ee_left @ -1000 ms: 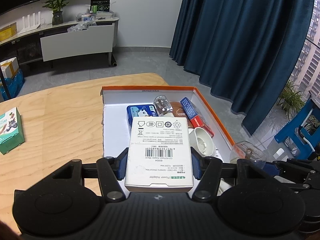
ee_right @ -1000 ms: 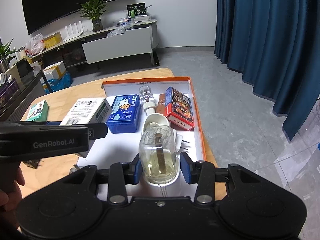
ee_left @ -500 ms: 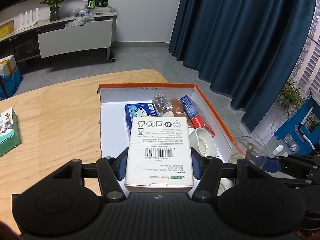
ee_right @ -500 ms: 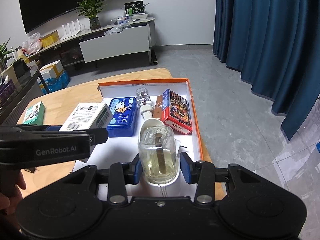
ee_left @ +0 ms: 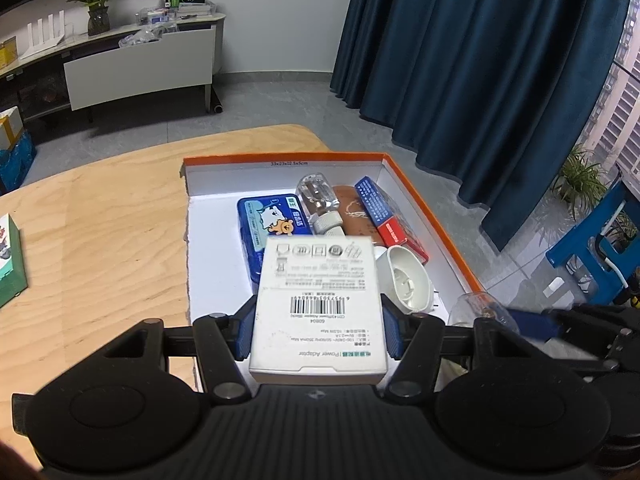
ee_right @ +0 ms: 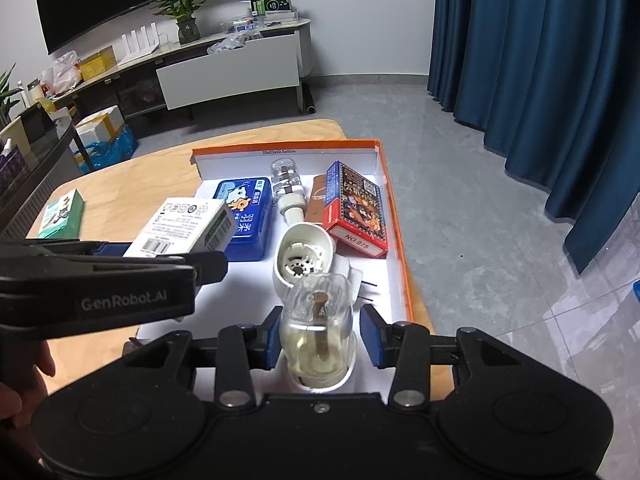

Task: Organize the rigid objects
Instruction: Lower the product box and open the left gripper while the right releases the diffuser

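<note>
Right wrist — right tool (ee_right: 318, 340) opening, pads now off glass bottle (ee_right: 318, 332)

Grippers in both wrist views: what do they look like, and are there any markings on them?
Both are matte black plastic. The right tool has two angular fingers with blue pads, silver screw heads at the pivots and two round raised discs on a ribbed body. The left tool has the same build. Seen side-on, its body carries grey "GenRobot.AI" lettering. No cables show.

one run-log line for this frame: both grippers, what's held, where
left hand-held gripper: shut on white adapter box, over orange tray | right hand-held gripper: jaws opening, clear liquid bottle between pads, released in tray
</note>
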Action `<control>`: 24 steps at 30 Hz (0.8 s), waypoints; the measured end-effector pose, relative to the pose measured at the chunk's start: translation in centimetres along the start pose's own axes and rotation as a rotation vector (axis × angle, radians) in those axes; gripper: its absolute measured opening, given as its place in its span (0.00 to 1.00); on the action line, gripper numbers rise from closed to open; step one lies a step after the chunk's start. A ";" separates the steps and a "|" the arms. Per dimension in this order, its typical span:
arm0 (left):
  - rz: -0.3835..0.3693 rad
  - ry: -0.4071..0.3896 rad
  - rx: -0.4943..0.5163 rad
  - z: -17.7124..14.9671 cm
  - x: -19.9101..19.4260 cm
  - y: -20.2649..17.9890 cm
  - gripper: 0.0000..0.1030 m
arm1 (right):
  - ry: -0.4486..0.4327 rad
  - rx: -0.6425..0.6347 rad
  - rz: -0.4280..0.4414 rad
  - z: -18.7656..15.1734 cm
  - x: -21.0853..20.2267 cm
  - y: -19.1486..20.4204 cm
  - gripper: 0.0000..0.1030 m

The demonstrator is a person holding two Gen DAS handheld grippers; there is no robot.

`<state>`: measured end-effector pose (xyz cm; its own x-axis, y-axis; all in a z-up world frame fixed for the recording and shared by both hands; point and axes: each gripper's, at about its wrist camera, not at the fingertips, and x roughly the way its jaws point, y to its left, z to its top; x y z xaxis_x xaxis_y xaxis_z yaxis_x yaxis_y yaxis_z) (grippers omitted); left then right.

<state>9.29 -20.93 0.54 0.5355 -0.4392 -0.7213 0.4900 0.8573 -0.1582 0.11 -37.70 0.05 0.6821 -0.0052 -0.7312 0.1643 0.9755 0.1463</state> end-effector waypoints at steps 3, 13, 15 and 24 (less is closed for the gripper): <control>-0.012 -0.005 -0.025 0.4 0.0 0.3 0.57 | -0.070 0.003 -0.027 -0.1 -0.7 -0.1 0.73; -0.053 0.002 -0.024 0.7 0.3 0.1 0.56 | -0.154 0.036 -0.080 0.5 -2.1 -1.7 0.77; -0.053 -0.004 -0.032 0.7 0.0 0.2 0.59 | -0.161 0.041 -0.086 0.6 -2.4 -1.8 0.78; 0.035 -0.031 -0.061 1.3 -2.3 2.4 0.84 | -0.202 0.033 -0.032 1.1 -3.4 -0.1 0.79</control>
<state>10.15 -18.20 2.64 0.5732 -0.4161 -0.7059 0.4280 0.8867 -0.1751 -1.45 -38.06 3.23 0.8047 -0.0832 -0.5878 0.2091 0.9664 0.1495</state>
